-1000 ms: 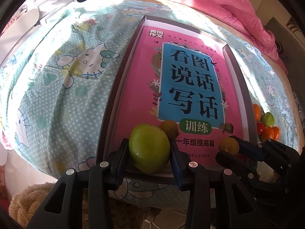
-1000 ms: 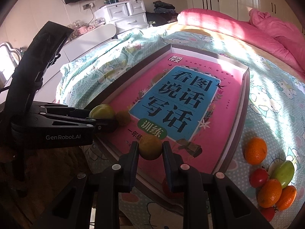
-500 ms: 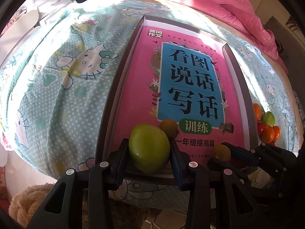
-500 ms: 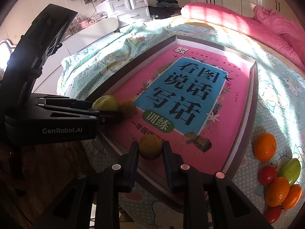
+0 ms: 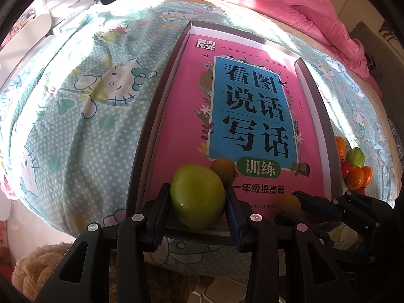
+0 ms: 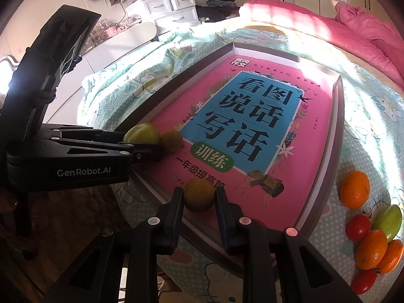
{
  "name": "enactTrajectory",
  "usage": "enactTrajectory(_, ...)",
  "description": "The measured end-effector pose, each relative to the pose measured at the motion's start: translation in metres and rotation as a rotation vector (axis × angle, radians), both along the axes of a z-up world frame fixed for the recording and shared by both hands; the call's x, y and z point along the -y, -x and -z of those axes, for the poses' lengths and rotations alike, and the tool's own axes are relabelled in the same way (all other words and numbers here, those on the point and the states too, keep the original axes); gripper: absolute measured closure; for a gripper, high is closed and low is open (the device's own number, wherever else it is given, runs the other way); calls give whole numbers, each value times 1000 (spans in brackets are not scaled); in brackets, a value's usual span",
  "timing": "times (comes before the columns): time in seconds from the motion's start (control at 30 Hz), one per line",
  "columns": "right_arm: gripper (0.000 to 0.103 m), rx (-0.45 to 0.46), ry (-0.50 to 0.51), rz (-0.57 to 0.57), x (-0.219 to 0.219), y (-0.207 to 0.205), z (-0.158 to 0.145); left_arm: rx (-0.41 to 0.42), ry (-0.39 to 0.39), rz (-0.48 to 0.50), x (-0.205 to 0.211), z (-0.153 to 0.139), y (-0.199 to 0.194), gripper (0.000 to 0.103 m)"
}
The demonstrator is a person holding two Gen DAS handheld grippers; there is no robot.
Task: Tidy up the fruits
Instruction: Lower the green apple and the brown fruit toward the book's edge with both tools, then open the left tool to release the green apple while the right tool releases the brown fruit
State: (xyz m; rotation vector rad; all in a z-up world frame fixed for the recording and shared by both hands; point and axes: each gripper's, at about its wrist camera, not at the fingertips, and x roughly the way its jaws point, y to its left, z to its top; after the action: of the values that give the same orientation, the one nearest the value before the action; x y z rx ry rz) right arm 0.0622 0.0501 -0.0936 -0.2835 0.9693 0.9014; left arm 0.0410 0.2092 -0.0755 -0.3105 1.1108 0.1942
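A: Fruits check. Left gripper (image 5: 198, 210)?

B: Fingers part-spread, both pads pinching the green fruit (image 5: 197, 196) at the tray (image 5: 149, 136) near edge. A small brown fruit (image 5: 224, 170) touches it just beyond the right finger.

A: Right gripper (image 6: 199, 198)?

B: Fingers drawn narrow, clamping a yellowish round fruit (image 6: 199, 194) over the same edge. Loose fruit pile (image 6: 371, 227) lies well right of the fingers, on the bedsheet (image 6: 366, 116).

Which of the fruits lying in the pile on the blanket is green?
Only the pointy green fruit at the pile's right edge. The oranges and small red tomatoes around it are orange or red.
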Motion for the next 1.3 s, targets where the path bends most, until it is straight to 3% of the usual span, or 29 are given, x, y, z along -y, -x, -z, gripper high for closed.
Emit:
enactTrajectory(0.57, 74, -14, -27, -3, 1, 2, -5, 15, -8, -6, -2, -4, 2, 59)
enactTrajectory(0.67, 70, -14, -34, -3, 1, 3, -7, 44, -21, -7, -1, -11, 5, 54)
enactTrajectory(0.93, 69, 0, -46, 5, 4, 3, -11, 67, -30, -9, 0, -16, 6, 53)
enactTrajectory(1.03, 65, 3, -54, 17, 8, 3, -13, 87, -37, -7, 2, -21, 8, 42)
enactTrajectory(1.3, 62, 10, -78, 54, 18, 0, -20, 117, -66, 2, 12, -30, 10, 39)
